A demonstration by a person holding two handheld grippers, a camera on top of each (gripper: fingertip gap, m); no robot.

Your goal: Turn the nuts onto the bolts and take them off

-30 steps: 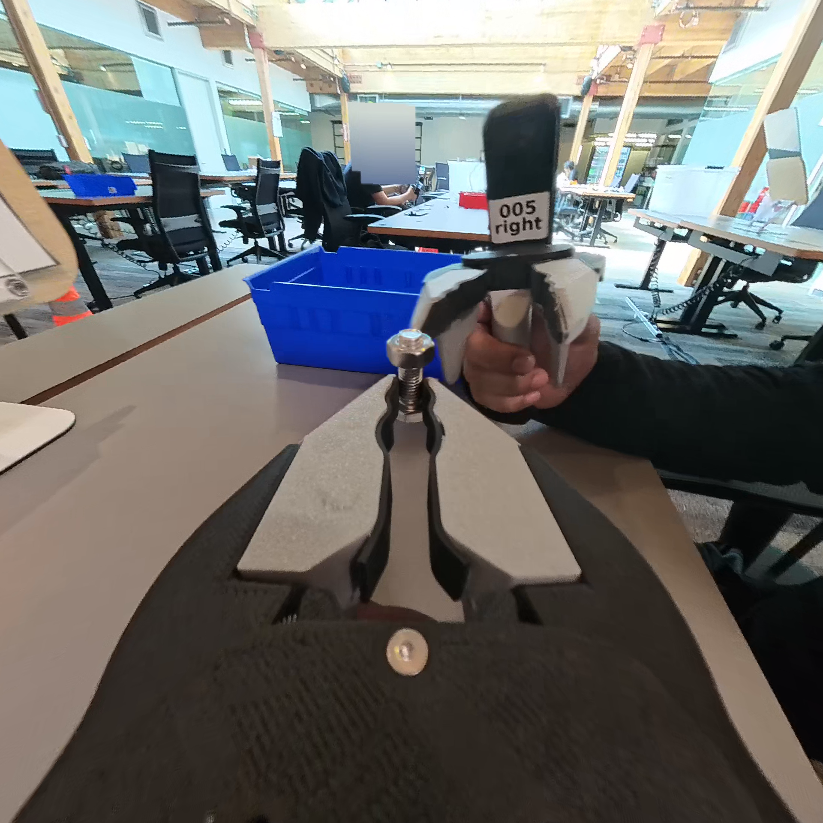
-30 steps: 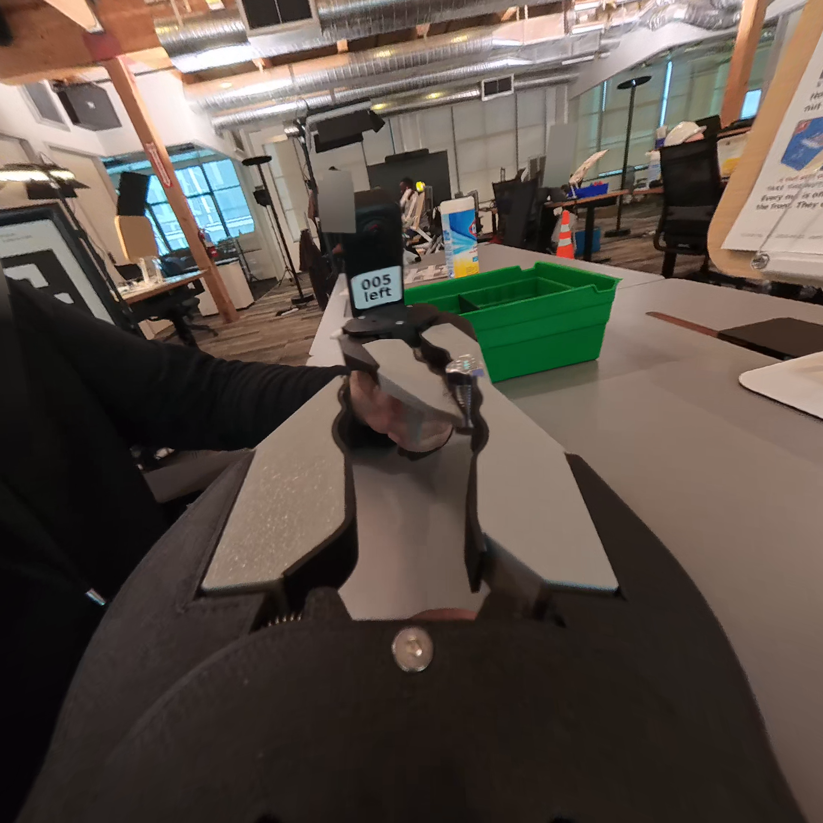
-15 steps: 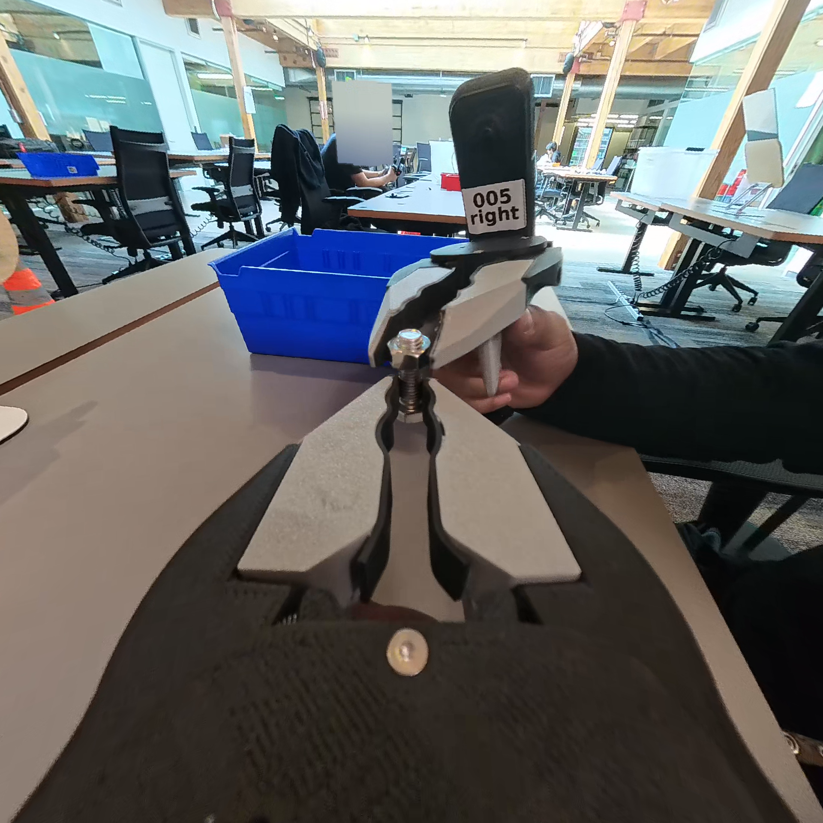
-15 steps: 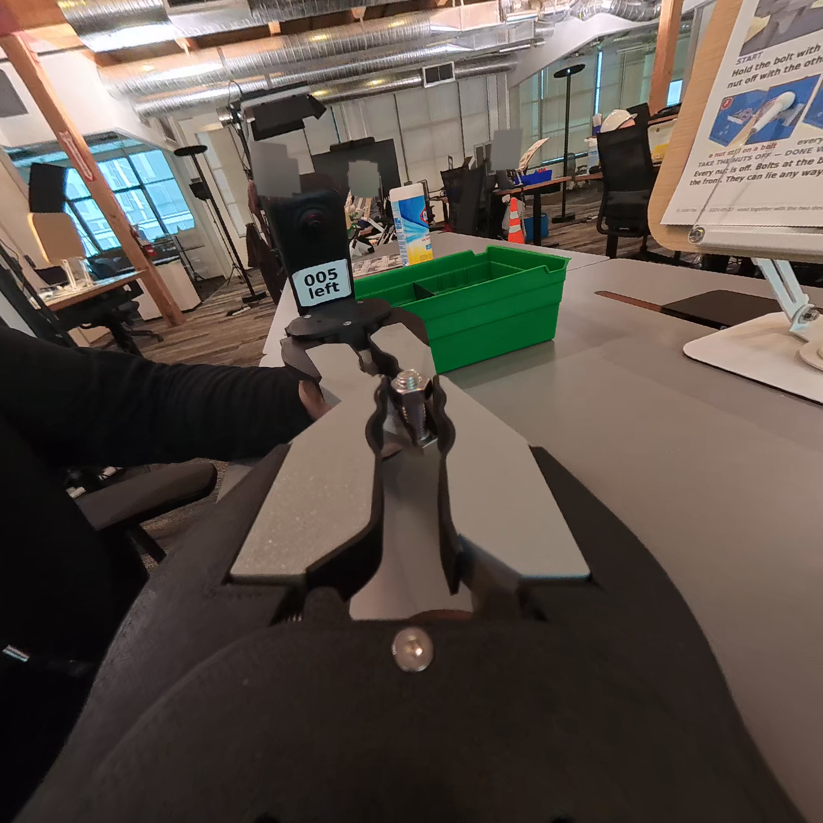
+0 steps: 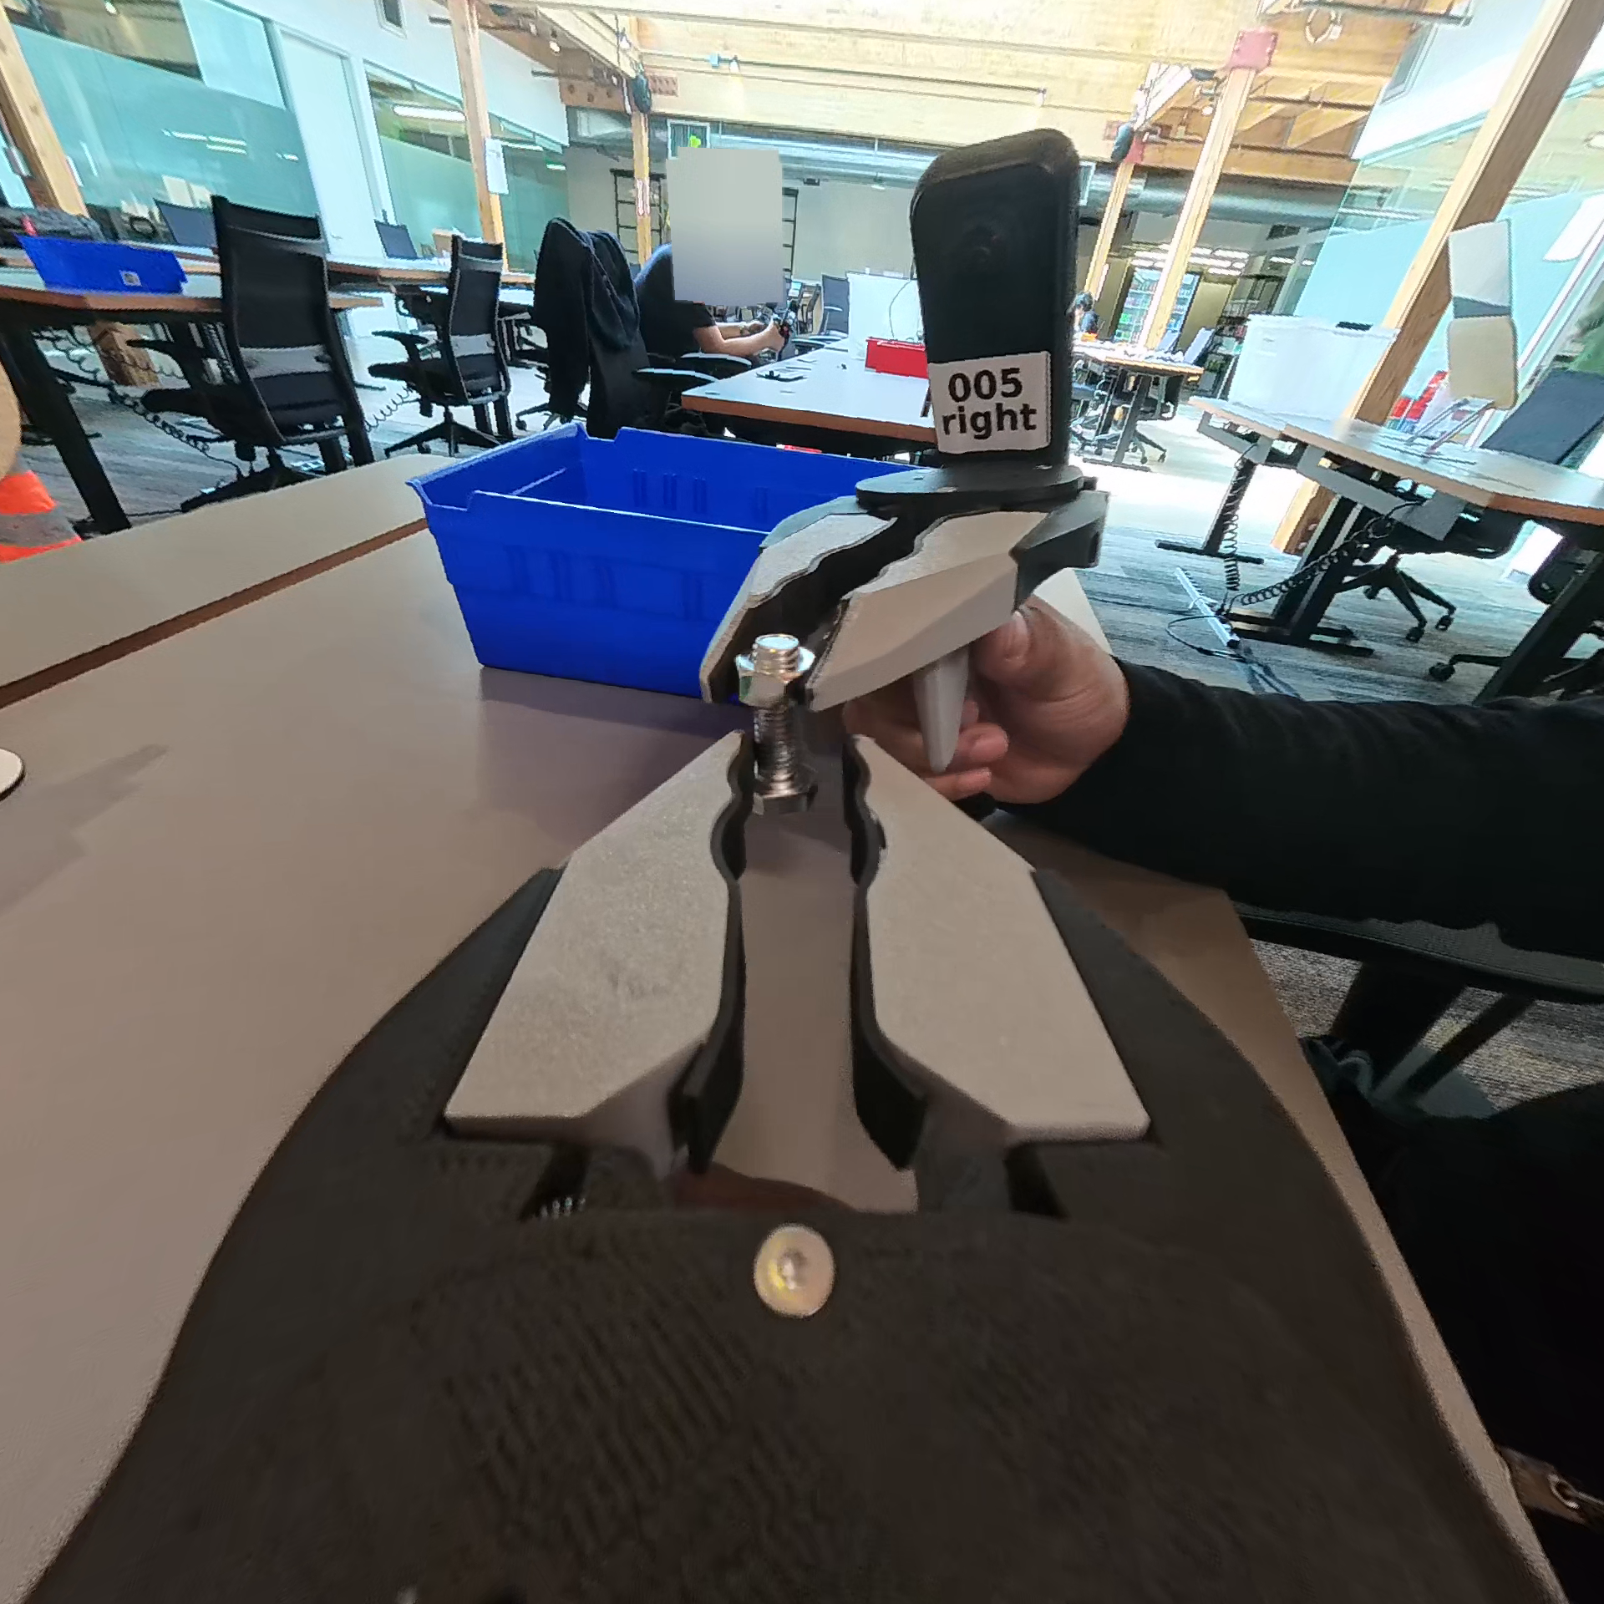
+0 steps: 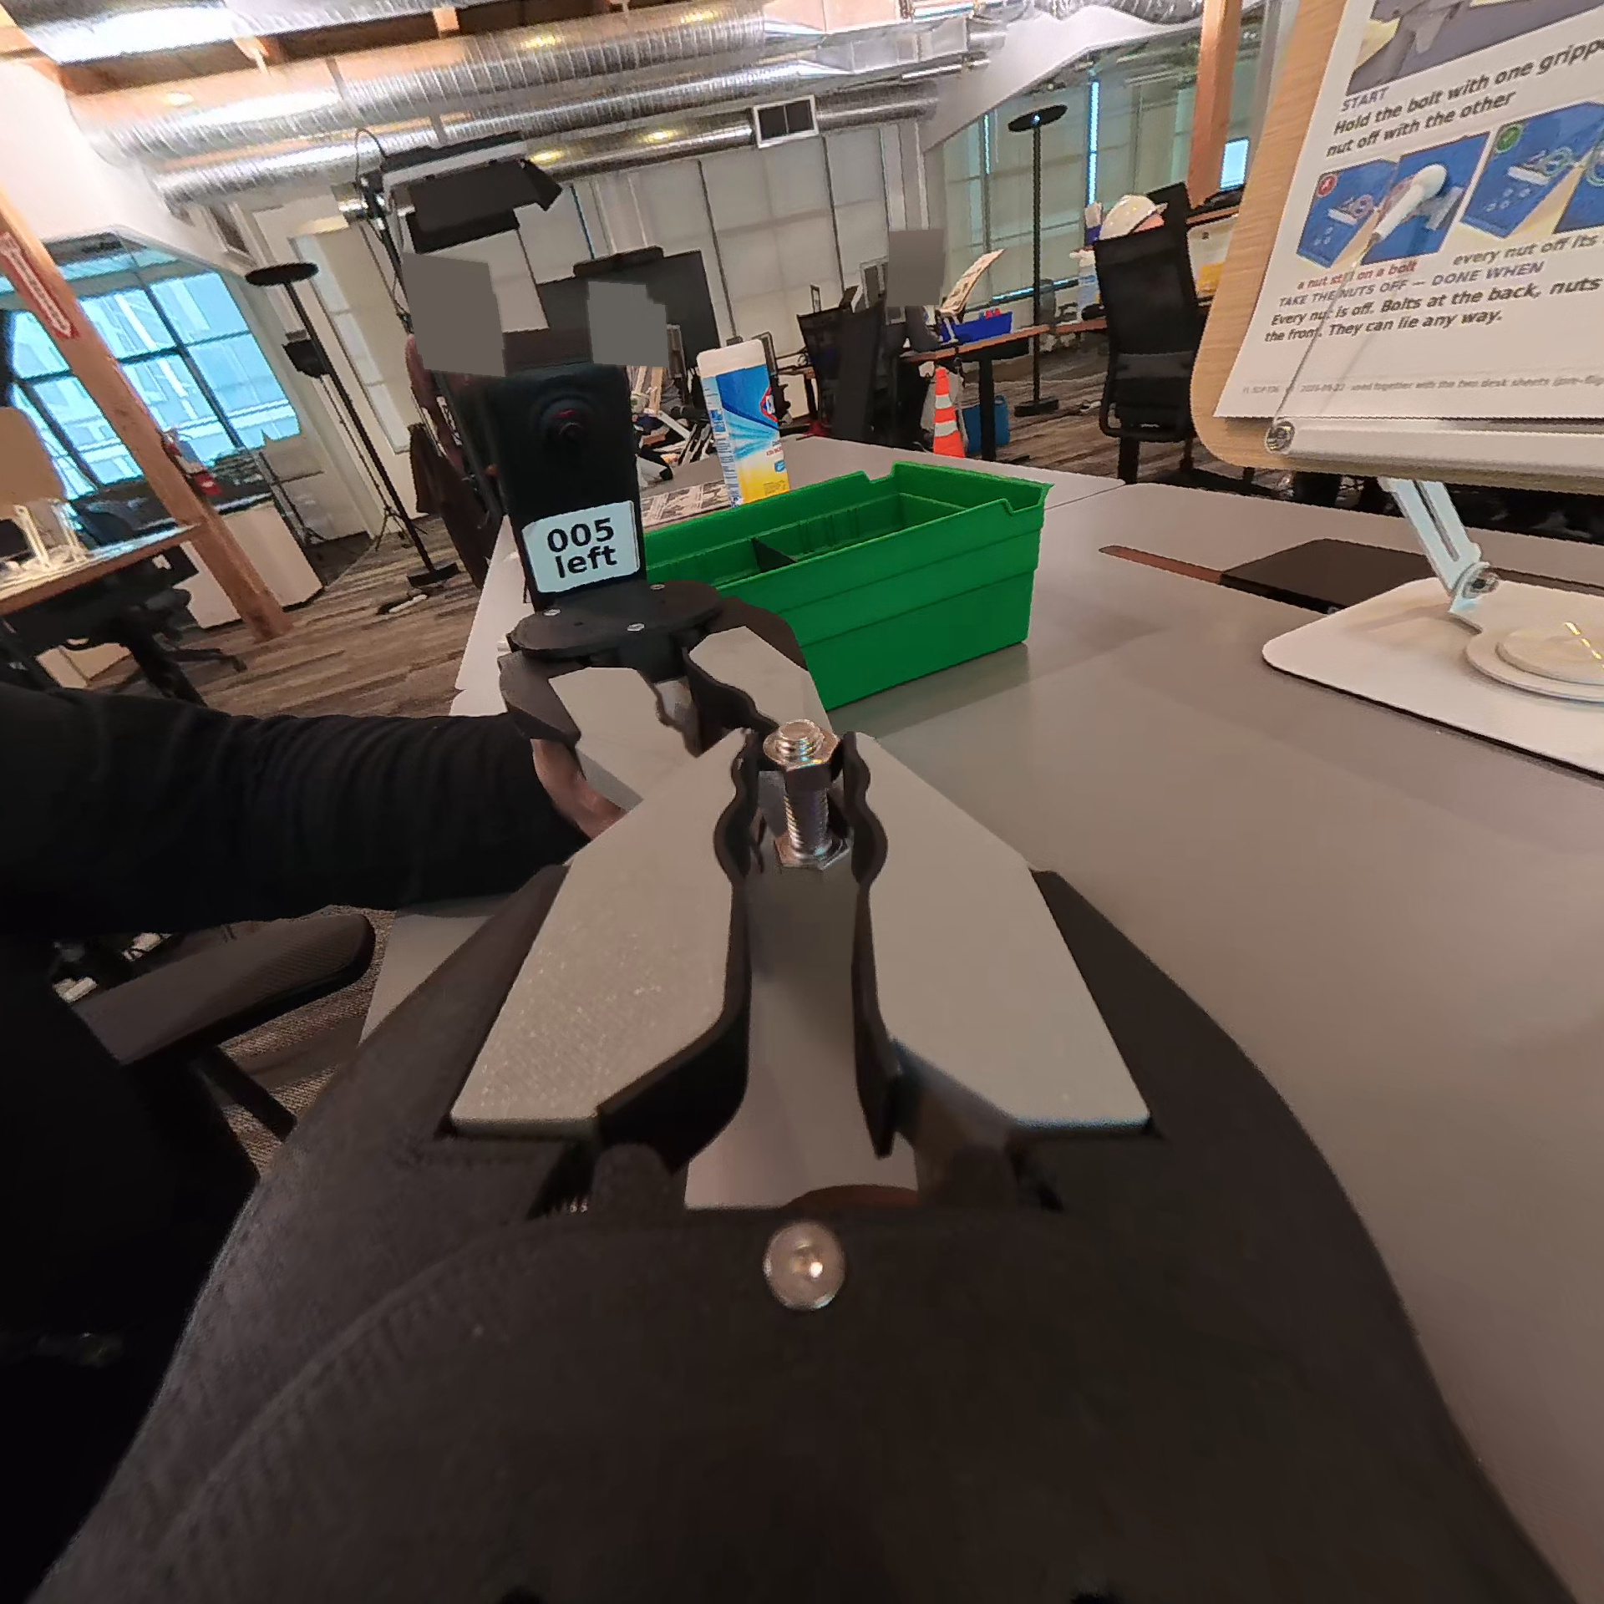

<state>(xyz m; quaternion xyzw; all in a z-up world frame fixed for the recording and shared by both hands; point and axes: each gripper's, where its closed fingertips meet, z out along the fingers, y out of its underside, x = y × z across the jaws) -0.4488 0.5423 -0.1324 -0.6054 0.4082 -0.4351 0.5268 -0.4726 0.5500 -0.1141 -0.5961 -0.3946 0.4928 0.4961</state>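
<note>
A bolt [image 5: 778, 742] is seen standing upright with its head down, just above the grey counter [image 5: 260, 781], and a nut [image 5: 773, 675] sits near the top of its thread. The nut is clamped between the jaws of the right gripper [image 5: 768, 686], which is brought in from the side at nut height; the whole piece appears to be carried by that grip alone. In the right wrist view the same nut [image 6: 799, 748] is seen pinched at the very tips, with the bolt's thread [image 6: 804, 811] hanging below between the black pads.

The jaws of the left gripper [image 5: 792, 781] are apart, set on either side of the bolt head, with the left pad close to it and the right one clear. It is judged that this placing is meant to let the head be retaken so that the bolt is kept from spinning while the nut is turned; whether the nut is being run on or off cannot be told.

A blue bin [image 5: 625, 555] is set behind the work in the left wrist view, and a green divided bin [image 6: 877, 573] on the far side in the other view, presumably for sorted parts; what is in them is hidden. A sheet on a stand [image 6: 1423, 217] is propped at the counter's edge, where it can be read while working
</note>
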